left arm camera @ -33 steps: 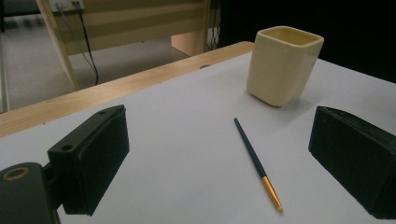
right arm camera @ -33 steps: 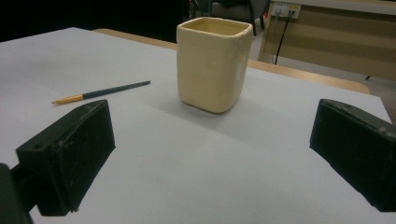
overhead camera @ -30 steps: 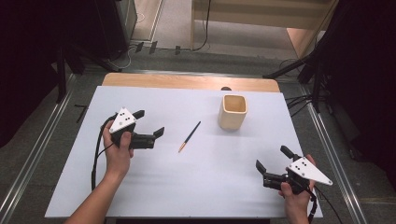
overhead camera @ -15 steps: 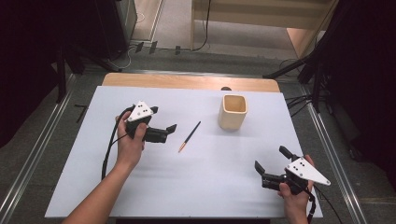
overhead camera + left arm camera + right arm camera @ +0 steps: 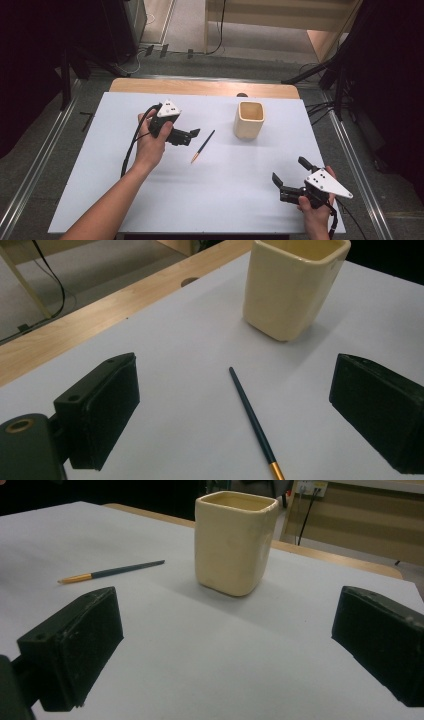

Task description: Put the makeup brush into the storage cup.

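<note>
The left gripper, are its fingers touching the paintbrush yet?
Apart. In the left gripper view the paintbrush lies flat on the white table, with bare surface between it and each of the left gripper's open fingers.

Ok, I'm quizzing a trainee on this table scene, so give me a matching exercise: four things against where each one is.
Things:
1. pencil
2. cup
3. left tongs
4. right tongs

Places:
A. near corner of the table, apart from everything
B. standing upright near the far edge
C. lying flat mid-table
D. open, just beside the pencil

Pairs: 1-C, 2-B, 3-D, 4-A
</note>
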